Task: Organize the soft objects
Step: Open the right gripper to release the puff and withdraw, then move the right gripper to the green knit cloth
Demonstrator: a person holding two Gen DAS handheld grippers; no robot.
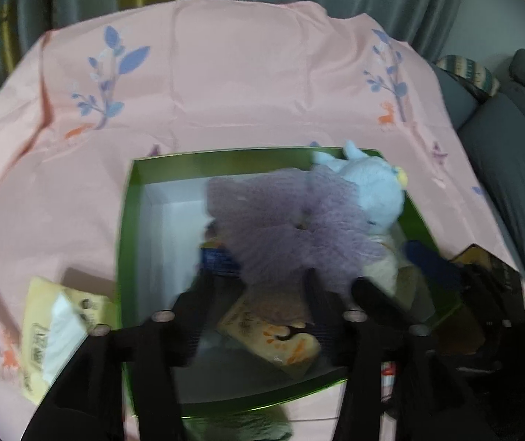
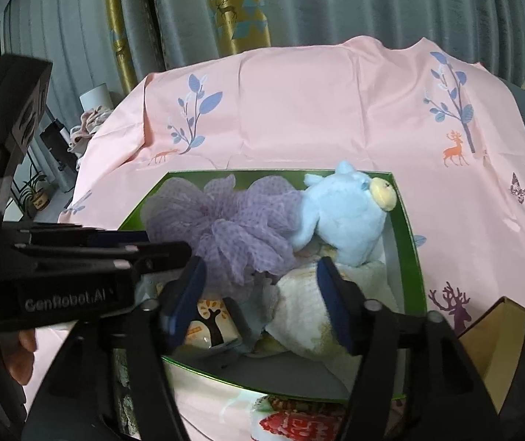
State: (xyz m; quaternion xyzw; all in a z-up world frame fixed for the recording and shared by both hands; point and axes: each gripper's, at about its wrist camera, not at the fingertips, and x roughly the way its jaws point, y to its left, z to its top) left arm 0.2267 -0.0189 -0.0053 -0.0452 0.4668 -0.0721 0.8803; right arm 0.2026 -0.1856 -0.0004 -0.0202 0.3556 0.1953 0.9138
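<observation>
Inside the green box (image 2: 406,235), the purple mesh pouf (image 2: 225,228) lies crosswise beside the blue plush (image 2: 347,217); both the left gripper (image 1: 259,286) and right gripper (image 2: 262,294) hang open above it, holding nothing.

Ahead of my left claw (image 1: 259,286) the green box (image 1: 126,220) has bare floor leftward; the purple mesh pouf (image 1: 284,220) and blue plush (image 1: 369,187) crowd its right.

Lighting: soft, even, indoor; no hard shadows or glare. Left wrist view: motion-blurred, the purple mesh puff (image 1: 292,228) and green box (image 1: 130,198) smeared. Right wrist view: sharper. Both: strong fisheye bending, dark vignette at corners; near tongs dim, featureless.
</observation>
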